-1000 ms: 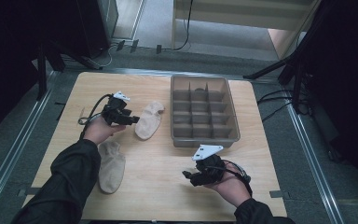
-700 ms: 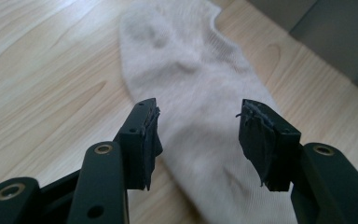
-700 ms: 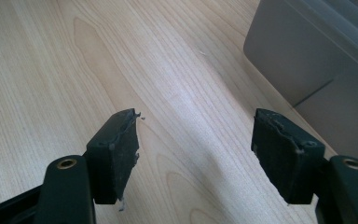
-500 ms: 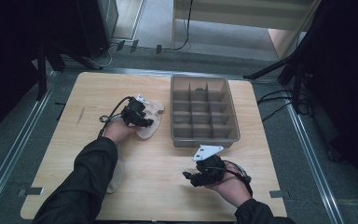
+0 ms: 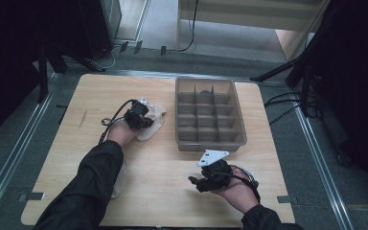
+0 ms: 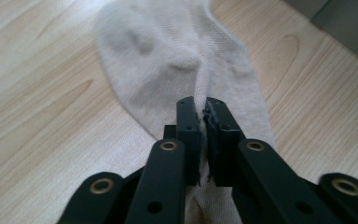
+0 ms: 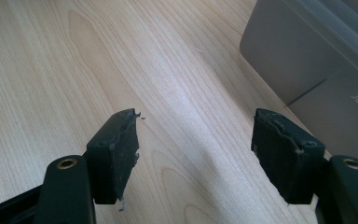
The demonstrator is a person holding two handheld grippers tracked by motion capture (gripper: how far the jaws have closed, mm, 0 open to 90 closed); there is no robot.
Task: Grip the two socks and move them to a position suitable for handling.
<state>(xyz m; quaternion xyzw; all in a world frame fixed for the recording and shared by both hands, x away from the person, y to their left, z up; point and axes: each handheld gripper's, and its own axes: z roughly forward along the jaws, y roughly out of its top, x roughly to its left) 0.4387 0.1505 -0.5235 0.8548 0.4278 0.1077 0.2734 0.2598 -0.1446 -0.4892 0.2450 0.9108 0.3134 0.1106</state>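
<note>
A beige sock (image 5: 154, 120) (image 6: 168, 70) lies on the wooden table (image 5: 86, 139), left of the grey divided box (image 5: 210, 114). My left gripper (image 5: 141, 116) (image 6: 202, 112) sits on it; its jaws have just been closing and now pinch a fold of the sock's fabric between them. A second beige sock (image 5: 120, 177) lies near the table's front left, mostly under the left sleeve. My right gripper (image 5: 196, 181) (image 7: 195, 135) hovers over bare wood in front of the box, its jaws open with nothing between them.
The grey box has several compartments, with a dark item (image 5: 202, 90) in a far one; its near wall (image 7: 307, 60) stands just right of my right gripper. Metal rails (image 5: 9, 158) run along both table sides. Dark stands and cables crowd the floor beyond.
My left gripper moved right from the table's left part onto the sock, settled on it, and its jaws closed on the fabric. The right gripper stayed put.
</note>
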